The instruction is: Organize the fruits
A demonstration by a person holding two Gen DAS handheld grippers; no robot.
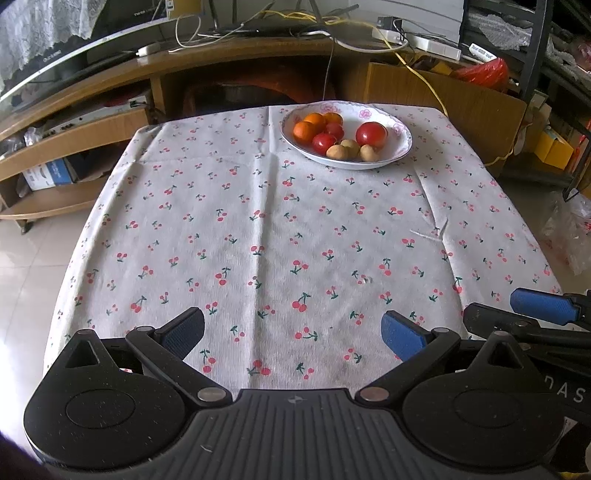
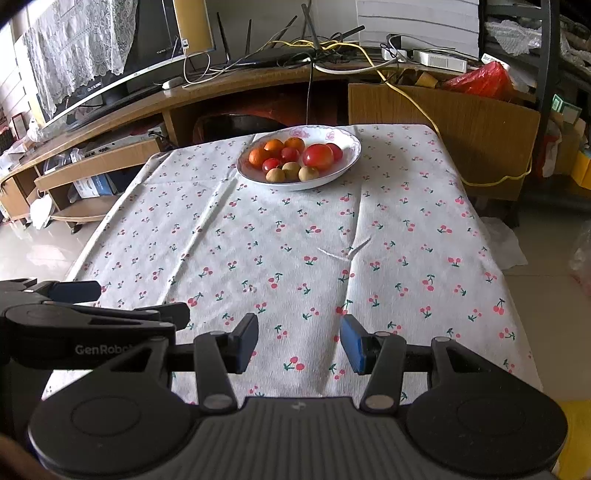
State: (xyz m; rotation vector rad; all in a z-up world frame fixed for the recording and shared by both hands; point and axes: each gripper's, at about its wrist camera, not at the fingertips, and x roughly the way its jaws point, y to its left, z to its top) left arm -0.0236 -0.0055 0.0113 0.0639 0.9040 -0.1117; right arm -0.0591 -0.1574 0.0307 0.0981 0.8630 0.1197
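Note:
A white flowered bowl (image 1: 400, 147) stands at the far side of the cherry-print tablecloth (image 1: 258, 229). It holds oranges (image 1: 303, 131), red tomatoes (image 1: 371, 134) and small tan fruits (image 1: 337, 151). The bowl (image 2: 347, 162) shows in the right wrist view too, with oranges (image 2: 258, 156), a big tomato (image 2: 318, 156) and tan fruits (image 2: 275, 174). My left gripper (image 1: 293, 334) is open and empty above the near edge of the cloth. My right gripper (image 2: 299, 341) is open and empty beside it, also near the front edge.
Behind the table runs a wooden TV stand (image 1: 110, 74) with a screen, cables (image 1: 295, 26) and power strips. A cardboard box (image 1: 443, 96) and a red bag (image 1: 484, 72) are at the far right. Tiled floor lies on both sides.

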